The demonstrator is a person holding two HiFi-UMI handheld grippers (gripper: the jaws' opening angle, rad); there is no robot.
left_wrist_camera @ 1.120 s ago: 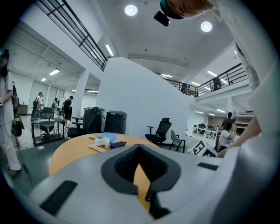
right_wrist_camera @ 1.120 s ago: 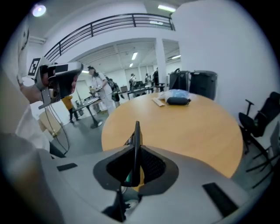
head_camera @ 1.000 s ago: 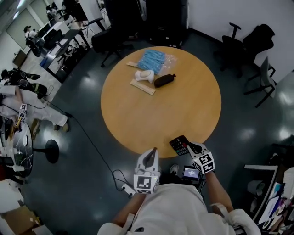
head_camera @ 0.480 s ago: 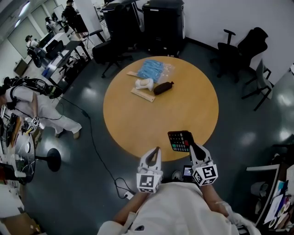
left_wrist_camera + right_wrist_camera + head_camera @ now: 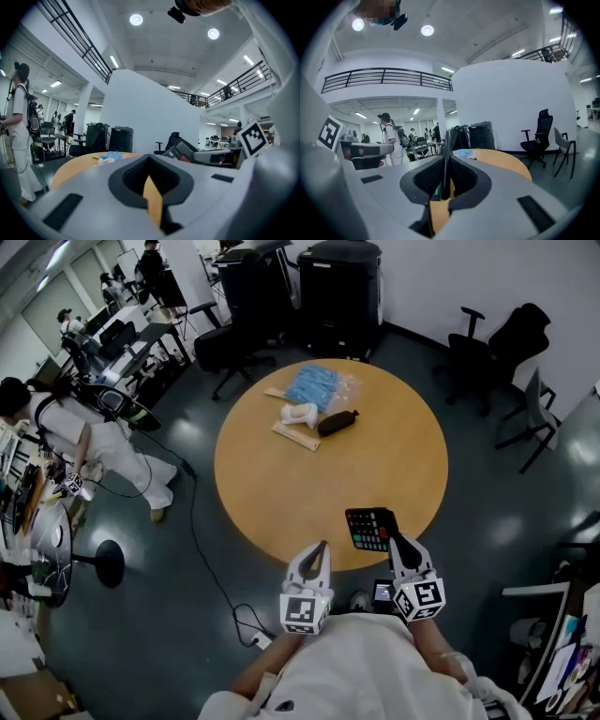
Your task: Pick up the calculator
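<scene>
the black slab-shaped calculator with rows of coloured keys (image 5: 371, 529) is pinched in the right gripper (image 5: 393, 540). in the right gripper view the two jaws press flat against a thin dark slab seen edge-on between them, so the grip is across the calculator's thickness at its near end. the rest of the body reaches forward from the fingertips, away from the person. its long axis runs roughly along the line of the jaws, leaning a little to the left in the head view. it sits over the near rim of the round light-brown wooden table (image 5: 281, 474), and from the left gripper view it looks tilted up and clear of the tabletop, though whether the far end touches the wood cannot be told.

the left gripper (image 5: 318, 549) hangs just beside it on the left, jaws pressed together with nothing between them, its tips short of the table edge. the pick-up looks essentially made by the right side alone. most of the calculator's length overhangs the pinch, so any further lift would need a level wrist to keep the slab from swinging.
</scene>
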